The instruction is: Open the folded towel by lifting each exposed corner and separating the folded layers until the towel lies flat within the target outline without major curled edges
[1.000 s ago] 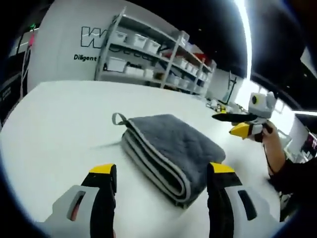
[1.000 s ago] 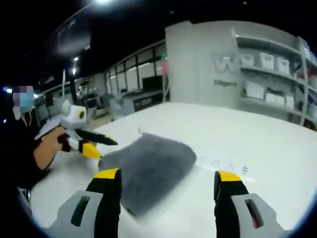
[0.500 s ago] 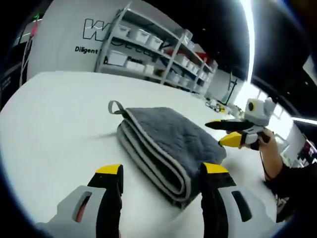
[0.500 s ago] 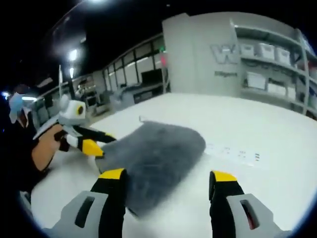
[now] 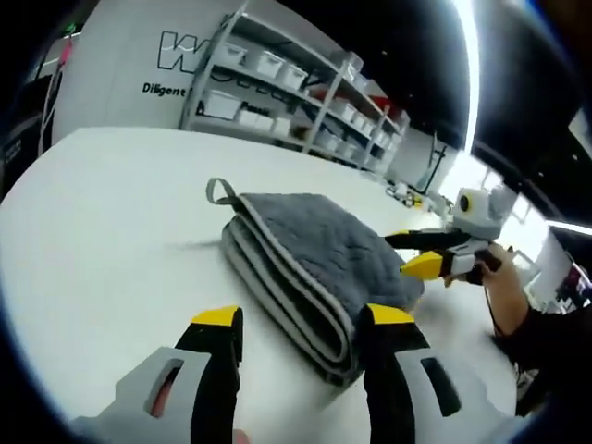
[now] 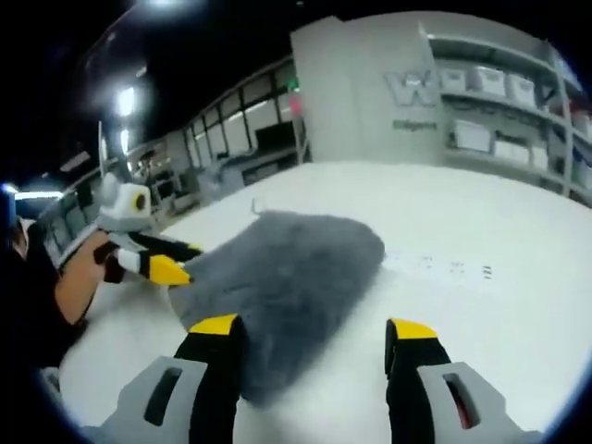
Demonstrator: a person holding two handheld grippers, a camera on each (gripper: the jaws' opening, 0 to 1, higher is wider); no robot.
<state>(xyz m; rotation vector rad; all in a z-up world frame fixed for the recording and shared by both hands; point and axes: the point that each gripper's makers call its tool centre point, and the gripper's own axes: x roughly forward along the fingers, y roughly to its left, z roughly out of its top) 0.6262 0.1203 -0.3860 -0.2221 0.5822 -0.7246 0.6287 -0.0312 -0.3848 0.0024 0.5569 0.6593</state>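
A grey folded towel (image 5: 310,264) with pale edging lies on the white table (image 5: 102,231), its stacked folded edges facing the left gripper view. A small hanging loop (image 5: 220,191) sticks out at its far corner. My left gripper (image 5: 303,319) is open just in front of the towel's near corner, not touching it. My right gripper (image 5: 418,252), held by a hand, hovers open at the towel's right edge. In the right gripper view the towel (image 6: 287,277) lies ahead of my open right gripper (image 6: 314,329), and the left gripper (image 6: 174,260) is at the towel's left side.
Metal shelves with white bins (image 5: 277,74) stand behind the table, beside a wall with lettering (image 5: 171,69). A row of small marks (image 6: 444,266) is on the table right of the towel. A person's arm (image 5: 513,296) reaches in from the right.
Both grippers have moved closer to the towel. My left gripper's jaws have narrowed slightly. The towel itself lies as before.
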